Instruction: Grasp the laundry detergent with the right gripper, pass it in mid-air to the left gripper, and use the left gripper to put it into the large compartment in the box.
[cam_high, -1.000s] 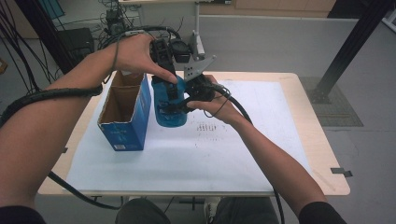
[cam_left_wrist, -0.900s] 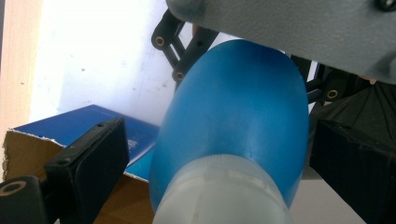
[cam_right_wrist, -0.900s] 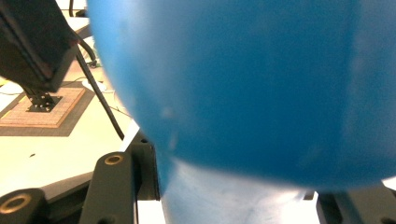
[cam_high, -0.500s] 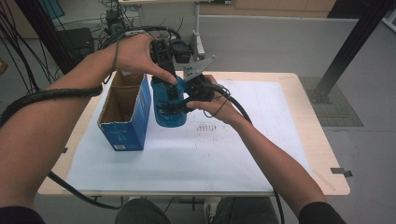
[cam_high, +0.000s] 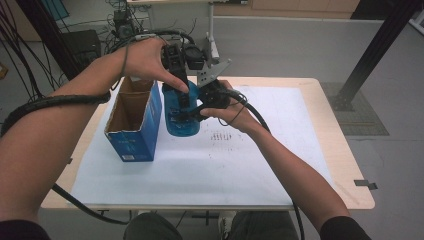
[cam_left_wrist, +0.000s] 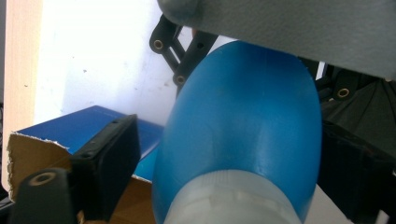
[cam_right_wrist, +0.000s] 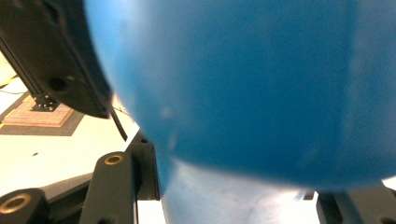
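Observation:
A blue translucent bottle (cam_high: 180, 117) is held upright over the table, beside an open blue cardboard box (cam_high: 135, 120). My right gripper (cam_high: 199, 106) is shut on the bottle's body from the right; in the right gripper view the bottle (cam_right_wrist: 243, 84) bulges between the jaws of the right gripper (cam_right_wrist: 233, 200). My left gripper (cam_high: 181, 92) comes down over the bottle's top. Its jaws have just been closing around the bottle (cam_left_wrist: 243, 130) near its whitish neck. A gap still shows beside the left finger (cam_left_wrist: 109, 163), so the left gripper (cam_left_wrist: 229, 140) is open.
The box (cam_left_wrist: 70, 135) stands open-topped just left of the bottle. A white sheet (cam_high: 280, 150) covers most of the wooden table (cam_high: 350, 180). Cables trail from both grippers across the left and front. A black post (cam_high: 370, 55) stands behind the table at right.

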